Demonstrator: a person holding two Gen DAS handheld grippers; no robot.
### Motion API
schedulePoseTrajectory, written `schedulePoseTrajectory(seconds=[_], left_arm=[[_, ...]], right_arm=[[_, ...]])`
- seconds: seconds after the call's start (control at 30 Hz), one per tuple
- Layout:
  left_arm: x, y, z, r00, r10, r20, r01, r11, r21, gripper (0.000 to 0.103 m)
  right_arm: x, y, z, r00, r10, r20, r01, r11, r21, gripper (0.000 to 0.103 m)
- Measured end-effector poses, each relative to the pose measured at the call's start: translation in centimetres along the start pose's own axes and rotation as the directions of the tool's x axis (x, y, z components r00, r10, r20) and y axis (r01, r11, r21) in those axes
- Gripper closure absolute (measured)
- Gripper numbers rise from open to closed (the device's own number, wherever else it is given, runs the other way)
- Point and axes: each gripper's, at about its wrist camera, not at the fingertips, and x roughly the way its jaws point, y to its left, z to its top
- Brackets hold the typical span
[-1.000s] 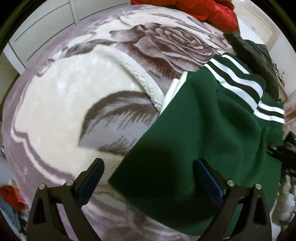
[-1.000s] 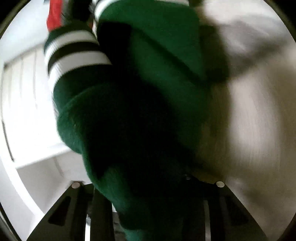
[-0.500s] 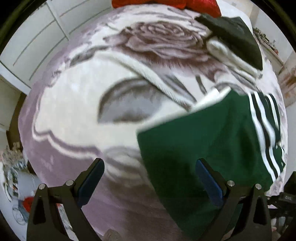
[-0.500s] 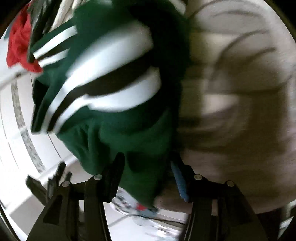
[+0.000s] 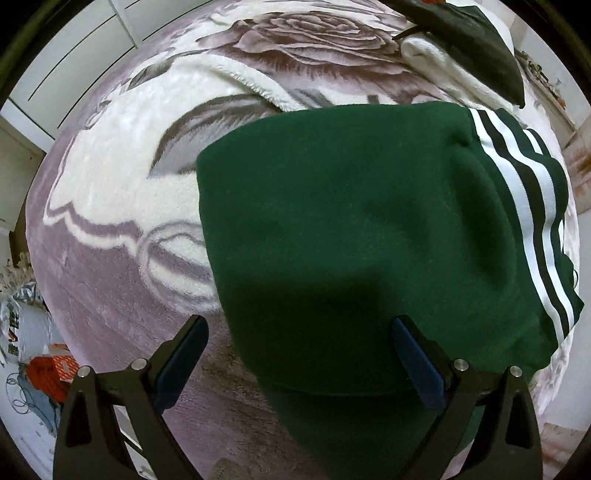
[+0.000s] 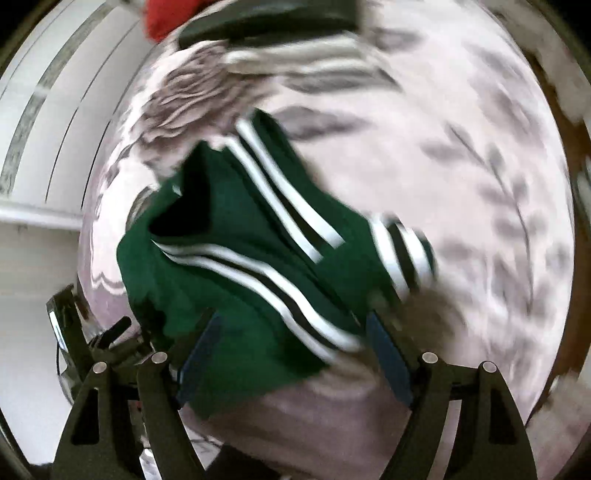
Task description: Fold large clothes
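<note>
A dark green garment [image 5: 354, 229] with white and black stripes lies folded on the floral blanket [image 5: 110, 192]. Its striped part is at the right edge in the left wrist view. My left gripper [image 5: 299, 354] is open and hovers over the garment's near left edge, holding nothing. In the right wrist view the green garment [image 6: 236, 258] lies bunched with its striped sleeves on top. My right gripper [image 6: 291, 350] is open, just above the garment's near edge. That view is motion-blurred.
A dark folded garment on a white one [image 5: 469, 40] lies at the far right of the bed; it also shows in the right wrist view [image 6: 273, 22]. A red cloth [image 6: 166, 18] lies beyond. White cabinet doors [image 5: 62, 70] stand to the left. Clutter [image 5: 40, 369] lies on the floor.
My right gripper was shut on the green garment and has opened and let it go. The garment has dropped onto the blanket, folded over. My left gripper stayed open and shifted.
</note>
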Motion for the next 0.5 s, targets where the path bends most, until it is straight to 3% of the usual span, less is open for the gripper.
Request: schedulePoseTrajectory(seconds=[0.23,0.4,0.5], left_arm=[[0.1,0.2,-0.1,1.0,-0.007,-0.002,0.007,1.0,-0.011,0.001],[0.2,0.3,-0.1,1.0,0.002,-0.002,-0.002,1.0,-0.008,0.001],[0.2,0.3,0.0,1.0,0.004,-0.002,-0.004,1.0,-0.007,0.001]], right_arm=[[4.3,7.4,5.0,0.999,-0.015,-0.04,0.006,0.977,-0.214,0.021],[8.2,10.3,5.2,0.987,-0.151,-0.056,0.125,0.937,-0.325,0.021],[8.6,10.5,4.7,0.981,-0.186,-0.049,0.158,0.925,-0.345,0.021]])
